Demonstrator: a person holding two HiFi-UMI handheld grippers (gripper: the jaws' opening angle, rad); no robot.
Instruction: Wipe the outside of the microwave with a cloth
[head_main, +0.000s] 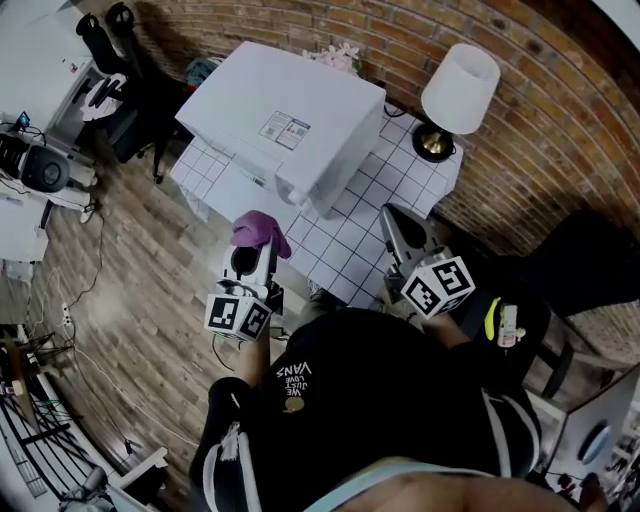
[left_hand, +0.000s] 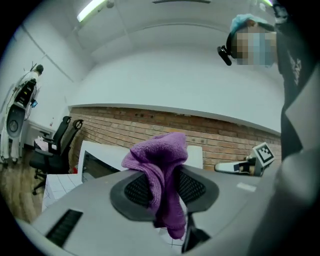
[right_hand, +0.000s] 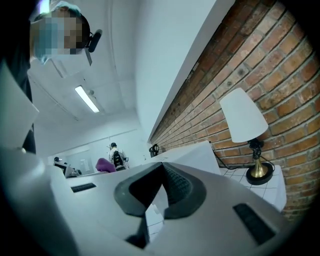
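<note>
Left gripper (head_main: 252, 256) clamped on cloth (head_main: 262, 229), at table (head_main: 352, 243) front edge, near microwave (head_main: 285, 120); right gripper (head_main: 402, 228) closed, empty.

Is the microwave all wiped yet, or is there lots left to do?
Done: the left gripper is shut on the purple cloth. In hand: the cloth is held up near the white microwave, seemingly not touching it. Left: all the wiping, it seems. The right gripper is shut and empty.
</note>
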